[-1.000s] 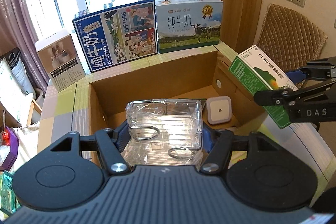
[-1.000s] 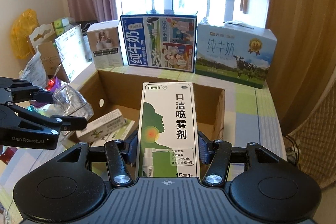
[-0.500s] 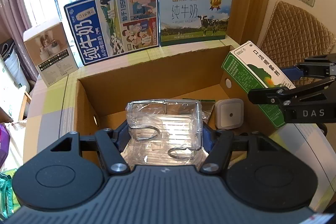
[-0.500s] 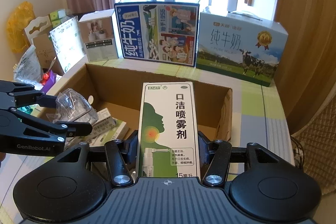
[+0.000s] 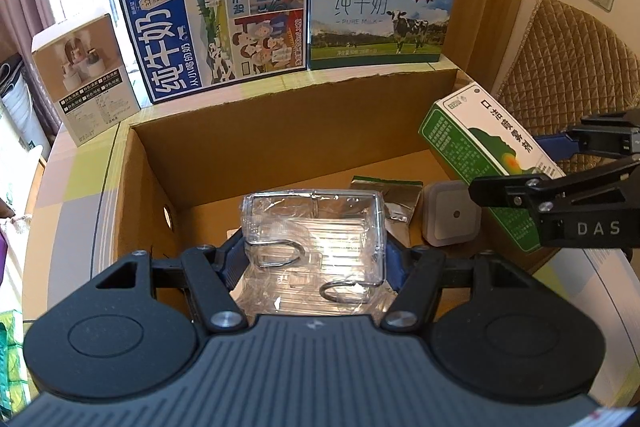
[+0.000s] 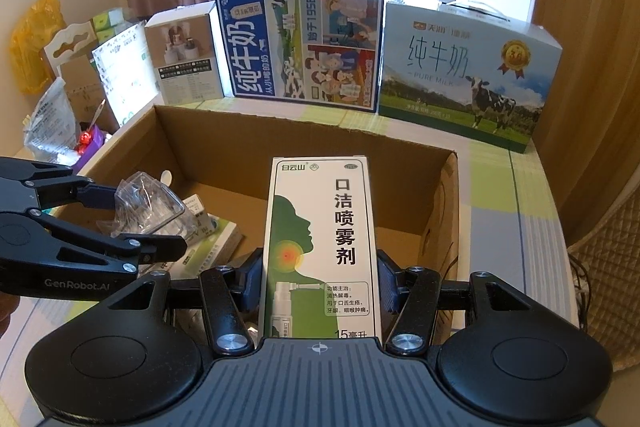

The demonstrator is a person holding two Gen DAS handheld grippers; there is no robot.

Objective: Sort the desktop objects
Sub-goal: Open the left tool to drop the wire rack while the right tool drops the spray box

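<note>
My left gripper (image 5: 314,259) is shut on a clear plastic pack with metal hooks (image 5: 312,227) and holds it above the open cardboard box (image 5: 256,131). My right gripper (image 6: 318,281) is shut on a green-and-white spray box (image 6: 320,243), held over the box's near right side. The spray box also shows in the left wrist view (image 5: 488,159), with the right gripper (image 5: 560,187) at the right. In the right wrist view the left gripper (image 6: 132,219) holds the clear pack (image 6: 148,203) at the left. Inside lie a white square device (image 5: 450,215), a silver pouch (image 5: 394,195) and small medicine boxes (image 6: 212,239).
Behind the cardboard box stand a blue milk carton (image 5: 224,23), a pure-milk carton (image 5: 380,11) and a small beige box (image 5: 84,75). A quilted chair (image 5: 568,67) is at the right. Bags and clutter (image 6: 60,107) lie left of the table.
Both grippers have moved forward and lower over the cardboard box, each still holding its item. The box and the cartons behind look closer.
</note>
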